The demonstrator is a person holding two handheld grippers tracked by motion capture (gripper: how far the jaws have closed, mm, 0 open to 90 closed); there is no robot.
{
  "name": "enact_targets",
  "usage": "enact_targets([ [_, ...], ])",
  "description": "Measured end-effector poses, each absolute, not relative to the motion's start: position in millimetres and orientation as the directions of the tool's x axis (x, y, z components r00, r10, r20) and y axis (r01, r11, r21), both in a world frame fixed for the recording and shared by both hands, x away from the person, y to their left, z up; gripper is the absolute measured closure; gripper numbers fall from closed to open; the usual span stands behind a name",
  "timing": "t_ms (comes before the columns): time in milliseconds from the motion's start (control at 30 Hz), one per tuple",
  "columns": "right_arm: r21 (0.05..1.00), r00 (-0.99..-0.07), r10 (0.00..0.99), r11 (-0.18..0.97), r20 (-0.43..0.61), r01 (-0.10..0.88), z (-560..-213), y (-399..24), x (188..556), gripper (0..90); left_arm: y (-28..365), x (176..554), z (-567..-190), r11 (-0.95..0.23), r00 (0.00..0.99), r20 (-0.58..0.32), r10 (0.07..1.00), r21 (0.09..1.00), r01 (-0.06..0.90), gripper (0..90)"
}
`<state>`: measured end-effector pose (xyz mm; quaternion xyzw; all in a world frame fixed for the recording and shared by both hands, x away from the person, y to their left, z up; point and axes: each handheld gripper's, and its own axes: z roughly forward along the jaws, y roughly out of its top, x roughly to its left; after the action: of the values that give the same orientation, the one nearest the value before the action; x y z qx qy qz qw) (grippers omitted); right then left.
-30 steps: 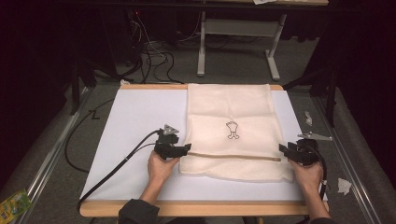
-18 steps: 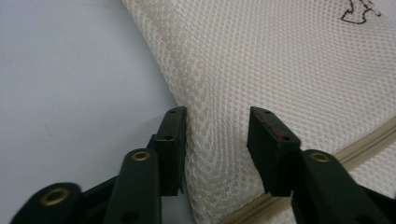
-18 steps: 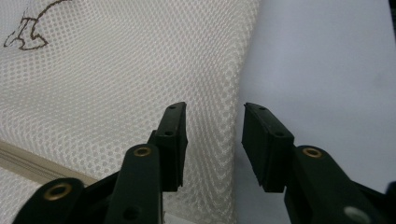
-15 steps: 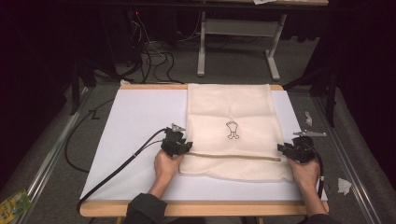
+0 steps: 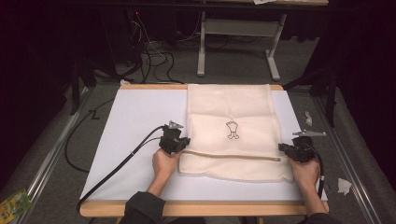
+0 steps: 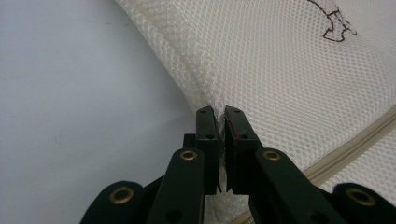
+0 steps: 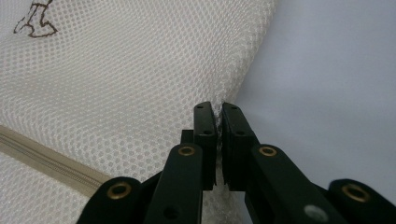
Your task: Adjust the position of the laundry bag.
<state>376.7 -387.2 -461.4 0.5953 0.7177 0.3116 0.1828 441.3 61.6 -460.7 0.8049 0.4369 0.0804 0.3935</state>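
Observation:
A cream mesh laundry bag with a small brown logo and a zipper lies on the white mat. My left gripper has just closed on the bag's left edge. In the left gripper view its jaws pinch a fold of mesh at the left gripper. My right gripper has just closed on the bag's right edge. The right gripper view has the right gripper pinching the mesh at the rim, with the zipper to its left.
The wooden table edge runs along the front. A black cable trails from the left gripper across the mat. Table legs and cables stand on the floor beyond. Paper scraps lie on the floor at right.
Both grippers have shut on the bag's side edges near the zipper line. The hands have shifted only slightly; the bag lies as before.

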Motion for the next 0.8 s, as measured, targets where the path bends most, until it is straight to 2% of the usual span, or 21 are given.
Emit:
enact_targets([
  [800, 0.694, -0.271, 0.955, 0.113, 0.123, 0.711, -457.9, -377.6, 374.0, 87.3, 78.8, 438.0, -440.3, -0.307, 0.614, -0.190, 0.766, 0.731, 0.609, 85.6],
])
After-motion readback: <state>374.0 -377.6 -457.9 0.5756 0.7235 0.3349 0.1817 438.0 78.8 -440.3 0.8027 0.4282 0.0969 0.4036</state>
